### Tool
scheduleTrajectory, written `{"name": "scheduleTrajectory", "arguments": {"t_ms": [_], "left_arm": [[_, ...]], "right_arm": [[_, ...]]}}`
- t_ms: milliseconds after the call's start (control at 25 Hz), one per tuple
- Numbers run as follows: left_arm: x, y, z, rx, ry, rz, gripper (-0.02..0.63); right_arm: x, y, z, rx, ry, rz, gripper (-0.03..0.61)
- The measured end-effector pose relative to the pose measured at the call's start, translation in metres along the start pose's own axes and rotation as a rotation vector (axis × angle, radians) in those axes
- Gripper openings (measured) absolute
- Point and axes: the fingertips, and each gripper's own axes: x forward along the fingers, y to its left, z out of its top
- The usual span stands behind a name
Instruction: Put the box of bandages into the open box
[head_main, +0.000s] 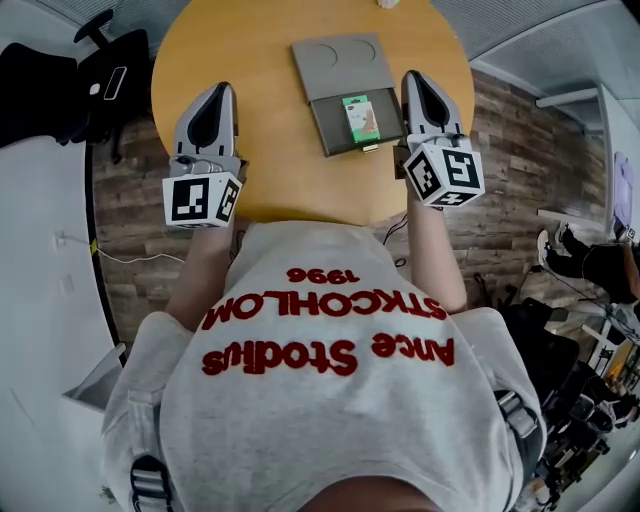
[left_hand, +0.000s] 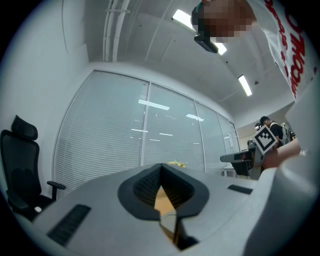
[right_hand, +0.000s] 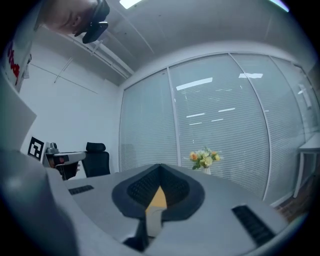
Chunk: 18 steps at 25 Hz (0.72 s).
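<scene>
Shirt: A grey shirt with red lettering filled the bottom of the head view, closest to the lens.
Marker cubes: The left marker cube and the right marker cube sat just above the shirt, one at the back of each tool.
Left tongs: The left tongs were pressed together with nothing between them, held up over the near left part of the tabletop and pointing roughly level.
Right tongs: The right tongs were also pressed together and empty, raised at the right side of the open box as the head view showed it.
Open box: A shallow grey tray lay on the round wooden tabletop, between and beyond the two tools.
Box of bandages: The green-and-white box of bandages lay flat inside the open box, towards its right half, with neither tool touching it.
Lid: A grey lid with two round hollows adjoined the far edge of the open box.
Step in hand: The placing looked done, with the bandages delivered and both tools clear.
Next move: Probably nothing more to grasp. The tools only needed to stay clear of the tray so the bandages were not nudged.
</scene>
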Motion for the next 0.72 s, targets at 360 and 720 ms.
{"name": "scheduleTrajectory", "arguments": {"t_ms": [360, 720], "left_arm": [[-0.016, 0.007, 0.022, 0.007, -0.041, 0.025, -0.002], [-0.019, 0.009, 0.031, 0.008, -0.057, 0.027, -0.002]], "right_arm": [[-0.023, 0.020, 0.034, -0.017, -0.074, 0.005, 0.005], [-0.033, 0.035, 0.035, -0.031, -0.081, 0.010, 0.005]]}}
